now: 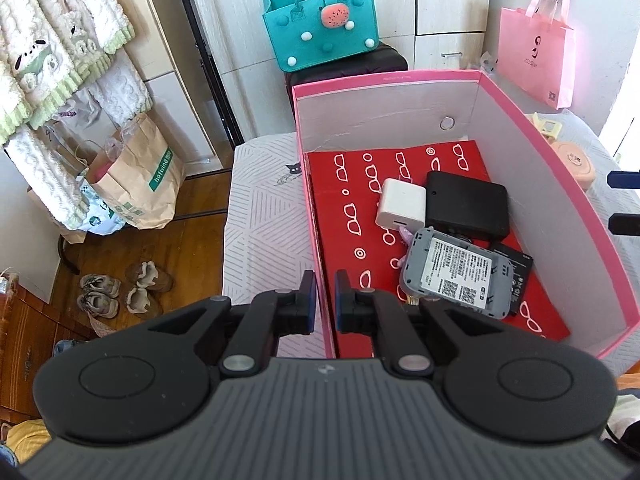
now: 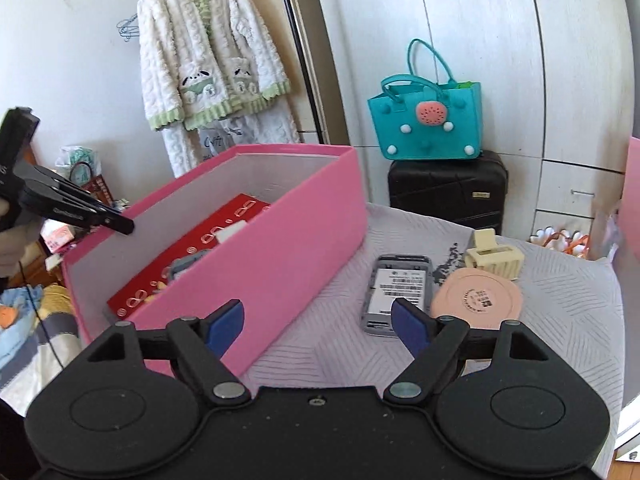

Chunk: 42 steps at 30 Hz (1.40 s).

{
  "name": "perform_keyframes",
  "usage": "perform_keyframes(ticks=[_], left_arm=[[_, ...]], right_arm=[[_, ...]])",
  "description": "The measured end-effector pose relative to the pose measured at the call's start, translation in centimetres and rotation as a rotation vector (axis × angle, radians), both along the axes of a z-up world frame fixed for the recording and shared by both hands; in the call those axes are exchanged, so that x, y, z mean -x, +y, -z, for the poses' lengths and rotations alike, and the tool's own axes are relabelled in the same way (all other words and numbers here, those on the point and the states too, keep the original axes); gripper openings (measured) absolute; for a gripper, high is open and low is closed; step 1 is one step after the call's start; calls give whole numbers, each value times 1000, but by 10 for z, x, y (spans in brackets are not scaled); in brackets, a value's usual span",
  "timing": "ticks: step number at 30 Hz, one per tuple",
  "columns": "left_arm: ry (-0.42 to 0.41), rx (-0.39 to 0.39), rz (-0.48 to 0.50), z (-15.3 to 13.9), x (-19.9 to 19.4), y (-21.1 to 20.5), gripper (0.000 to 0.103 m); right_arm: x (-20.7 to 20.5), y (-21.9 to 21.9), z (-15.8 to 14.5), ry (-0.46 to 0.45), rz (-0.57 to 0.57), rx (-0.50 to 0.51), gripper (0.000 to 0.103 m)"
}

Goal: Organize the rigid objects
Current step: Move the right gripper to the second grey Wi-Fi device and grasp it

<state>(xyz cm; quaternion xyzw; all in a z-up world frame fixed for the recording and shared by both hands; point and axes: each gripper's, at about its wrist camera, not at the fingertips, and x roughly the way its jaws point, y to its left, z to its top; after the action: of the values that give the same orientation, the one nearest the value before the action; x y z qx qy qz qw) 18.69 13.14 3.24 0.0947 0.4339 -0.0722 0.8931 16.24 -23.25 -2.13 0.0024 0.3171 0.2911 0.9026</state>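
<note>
A pink box (image 1: 576,216) stands on the bed, and my left gripper (image 1: 325,292) is shut on its near left wall. Inside, on a red card with a glasses pattern (image 1: 352,216), lie a white charger (image 1: 400,206), a black case (image 1: 466,204), a grey device with a label (image 1: 456,274) and a black battery (image 1: 520,276). My right gripper (image 2: 318,322) hangs open over the bed cover beside the pink box (image 2: 256,264), nothing between its fingers. Just ahead of its right finger lie a grey phone (image 2: 394,284), a pink round disc (image 2: 476,296) and a cream hair claw (image 2: 494,258).
A teal felt bag (image 2: 426,124) sits on a black suitcase (image 2: 448,190) behind the bed, before white wardrobe doors. A pink bag (image 1: 534,56) hangs at the right. A fleece robe (image 2: 212,56) hangs on the wall. Paper bags (image 1: 136,176) and shoes (image 1: 124,292) stand on the wooden floor, left.
</note>
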Motion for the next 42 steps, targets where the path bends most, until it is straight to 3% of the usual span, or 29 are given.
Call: perform_keyframes(ticks=[6,9,17,22,26,30,35,36,38,39,40,42], left_arm=[[-40,-67,17,4,3,-10,6],[-36,-48,10,3,1,-6,6],[-35,-23,4,3,1,-3,6],[-38,-19,9,2,0,-2,6],[-42,-11,10,3,0,-1,6],[-45,-7,14,3,1,0,6],[-42,-1,11,4,1,0,6],[-42,0,11,4,1,0,6],[-42,-3,11,4,1,0,6],[-42,-4,13,4,1,1,6],[-41,-4,13,4,1,1,6],[-43,-4,12,4,1,1,6]], right_arm=[[-7,5,19,-15,8,139,84],[-11,6,25,-9,0,134,82],[-37,15,40,34,6,100,65],[-43,25,48,-40,64,201,64],[-45,32,52,-73,55,241,68],[-47,39,55,-71,56,232,85],[-50,45,57,-84,72,240,88],[-48,47,56,-90,81,253,82],[-44,48,55,-119,101,301,61],[-41,47,54,-120,95,303,59],[-38,46,53,-118,82,293,46],[-35,44,50,-95,66,270,29]])
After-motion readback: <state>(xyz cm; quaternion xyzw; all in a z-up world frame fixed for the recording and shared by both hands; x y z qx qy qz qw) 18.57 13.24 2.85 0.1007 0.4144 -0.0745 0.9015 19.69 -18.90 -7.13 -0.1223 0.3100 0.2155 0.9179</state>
